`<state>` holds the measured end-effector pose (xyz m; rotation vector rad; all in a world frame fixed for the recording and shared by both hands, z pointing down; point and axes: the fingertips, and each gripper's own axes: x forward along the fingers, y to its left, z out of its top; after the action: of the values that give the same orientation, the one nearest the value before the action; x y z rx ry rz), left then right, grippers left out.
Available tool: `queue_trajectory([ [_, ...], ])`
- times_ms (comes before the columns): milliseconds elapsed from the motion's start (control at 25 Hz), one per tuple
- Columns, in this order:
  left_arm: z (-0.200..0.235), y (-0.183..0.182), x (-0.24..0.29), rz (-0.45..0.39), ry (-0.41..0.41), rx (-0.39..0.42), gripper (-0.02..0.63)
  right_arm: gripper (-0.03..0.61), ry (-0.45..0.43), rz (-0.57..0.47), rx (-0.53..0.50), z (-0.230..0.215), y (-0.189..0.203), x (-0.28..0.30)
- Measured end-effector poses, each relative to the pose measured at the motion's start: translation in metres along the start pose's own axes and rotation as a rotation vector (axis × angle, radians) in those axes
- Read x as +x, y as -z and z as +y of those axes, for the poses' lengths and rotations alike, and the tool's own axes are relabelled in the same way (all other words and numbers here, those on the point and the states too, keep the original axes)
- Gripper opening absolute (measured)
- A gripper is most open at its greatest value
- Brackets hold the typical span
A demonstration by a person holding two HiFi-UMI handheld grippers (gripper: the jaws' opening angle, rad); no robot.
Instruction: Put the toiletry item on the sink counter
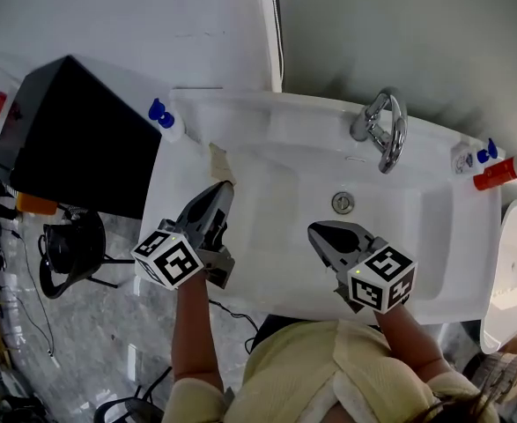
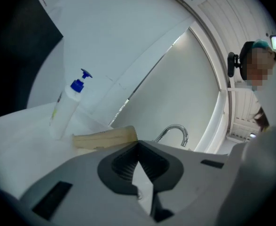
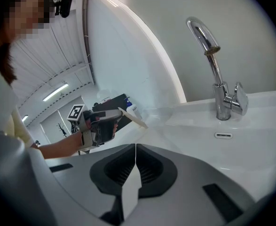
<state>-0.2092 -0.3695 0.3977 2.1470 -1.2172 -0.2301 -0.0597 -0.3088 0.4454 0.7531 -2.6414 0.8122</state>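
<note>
risk: slip of the toiletry item (image 1: 220, 159), a flat pale-beige piece pinched only at its near end by the left gripper (image 1: 224, 186), with most of its length projecting past the jaw tips. a tilt or an early release over the basin (image 1: 328, 179) would likely drop it into the bowl instead of onto the sink counter (image 1: 177, 170). secondary risk: contact with the pump bottle (image 1: 164, 119) at the upper-left corner of the counter, which could tip if the item is pushed too far toward the wall. the item sits left of centre in the head view, above the ledge between bottle and basin; whether it touches the surface cannot be told. left gripper: jaws pressed together on the item, pointing up-frame toward the wall, near level, forearm entering from the lower edge. right gripper (image 1: 318, 231): jaws pressed together with nothing between them, held over the near rim of the basin at lower centre-right, angled slightly down and pointing up-left across the bowl.
</note>
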Motion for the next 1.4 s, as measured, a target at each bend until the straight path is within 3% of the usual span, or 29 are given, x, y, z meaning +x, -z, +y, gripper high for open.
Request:
queue_trajectory([
  [360,0.031,0.013,-0.028,-0.020,-0.122,-0.077,0.035,0.028,-0.018,0.020,0.007,-0.002,0.006,0.015],
  [880,0.084,0.033,-0.053,0.042,-0.369,-0.137,0.036,0.028,-0.023,0.064,-0.004,-0.002,0.020,0.042],
  [1040,0.096,0.039,-0.055,0.072,-0.440,-0.104,0.036,0.028,-0.025,0.071,-0.006,-0.002,0.023,0.045],
  [1400,0.116,0.039,-0.061,0.173,-0.617,0.057,0.037,0.028,-0.031,0.093,-0.011,-0.001,0.031,0.057],
])
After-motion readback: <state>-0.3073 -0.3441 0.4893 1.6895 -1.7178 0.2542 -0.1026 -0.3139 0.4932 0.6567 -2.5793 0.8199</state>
